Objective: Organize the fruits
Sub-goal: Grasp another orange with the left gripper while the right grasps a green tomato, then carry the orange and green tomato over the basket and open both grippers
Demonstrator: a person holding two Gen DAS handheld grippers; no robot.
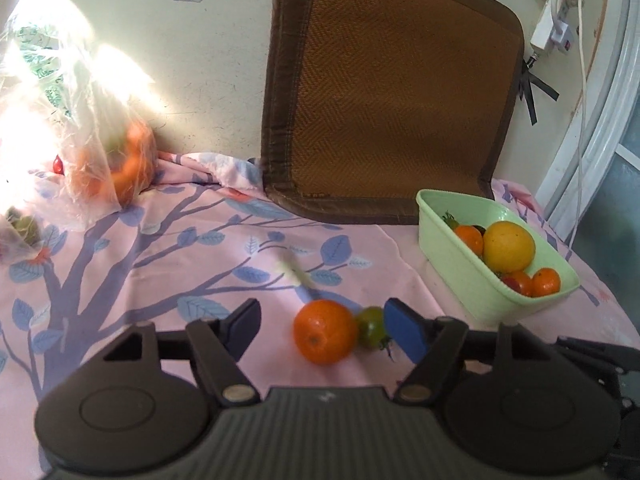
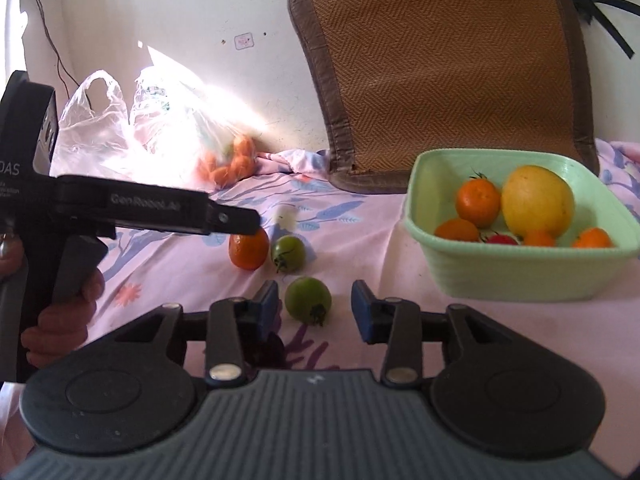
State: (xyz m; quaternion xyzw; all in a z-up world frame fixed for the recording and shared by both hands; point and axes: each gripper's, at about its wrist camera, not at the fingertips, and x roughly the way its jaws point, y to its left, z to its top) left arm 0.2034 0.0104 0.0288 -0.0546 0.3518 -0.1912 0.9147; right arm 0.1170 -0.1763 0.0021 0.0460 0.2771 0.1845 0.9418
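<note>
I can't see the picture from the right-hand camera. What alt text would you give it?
The right gripper, fingers open, straddles a green tomato lying on a pink floral cloth. Beyond it, the left gripper reaches over an orange beside a second green tomato. At right, a pale green tub holds more fruit.

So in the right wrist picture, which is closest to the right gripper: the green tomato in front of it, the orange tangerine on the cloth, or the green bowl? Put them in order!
From the right gripper:
1. Green tomato, right between its open fingers, on the cloth.
2. Orange tangerine, farther back and left, under the left gripper.
3. Green bowl, off to the right, holding fruit.
</note>
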